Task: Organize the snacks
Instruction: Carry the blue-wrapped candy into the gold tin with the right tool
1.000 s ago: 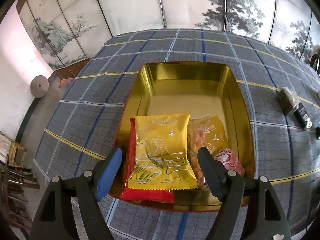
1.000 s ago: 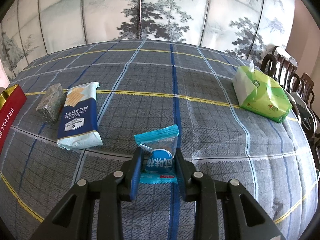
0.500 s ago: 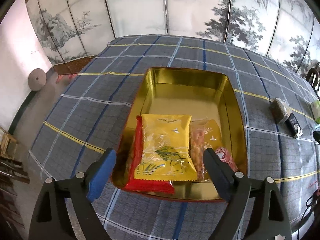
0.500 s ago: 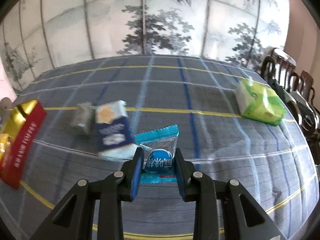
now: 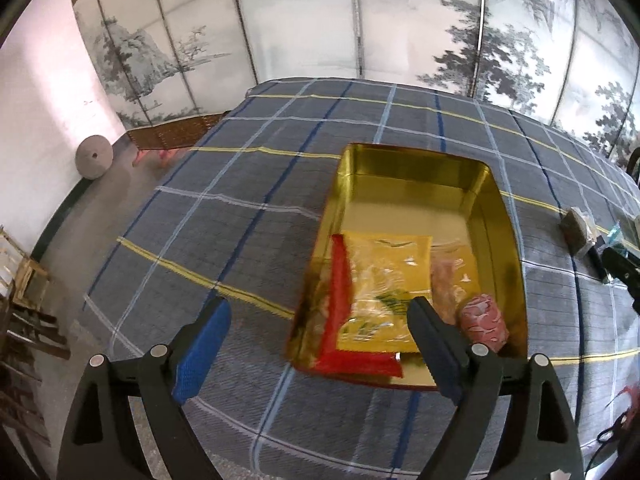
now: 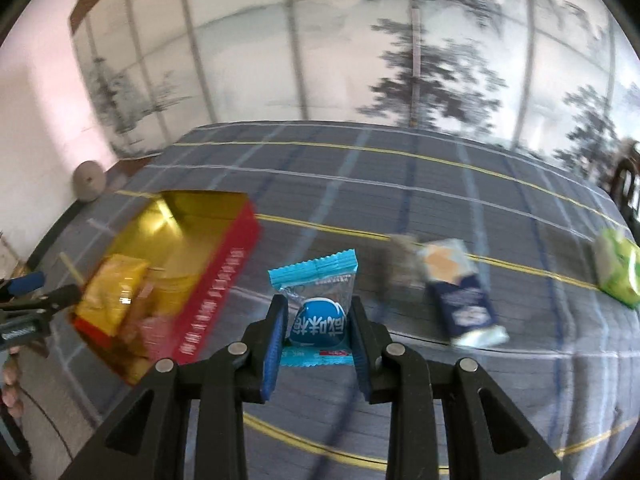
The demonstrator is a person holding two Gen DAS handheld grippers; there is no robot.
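Jaws, left wrist view: the left gripper point(image 5: 318, 344) stands wide apart and holds nothing. It hangs over the near left corner of the gold tin point(image 5: 416, 168), with one finger above the plaid tablecloth point(image 5: 240, 208) and the other above the tin's near end. Inside the tin, all at the near end: a yellow packet point(image 5: 384, 280) lying on a red packet point(image 5: 340, 320), and a pink sweet point(image 5: 484, 322) at the near right. The far half of the tin is bare. The tin's long axis runs near to far.

Jaws, right wrist view: the right gripper point(image 6: 316, 328) is clamped on a blue sweet point(image 6: 318, 304), held off the cloth with its crimped end pointing away. The tin sits to the left of the jaws and slightly farther off. To the right on the cloth lie a navy biscuit packet point(image 6: 460, 292), a grey-brown packet point(image 6: 402, 256) beside it, and a green tissue pack point(image 6: 618, 268) at the far right.

Judgement: the sweet must travel left to reach the tin; the right gripper carries it, and the left sits closer to the tin.
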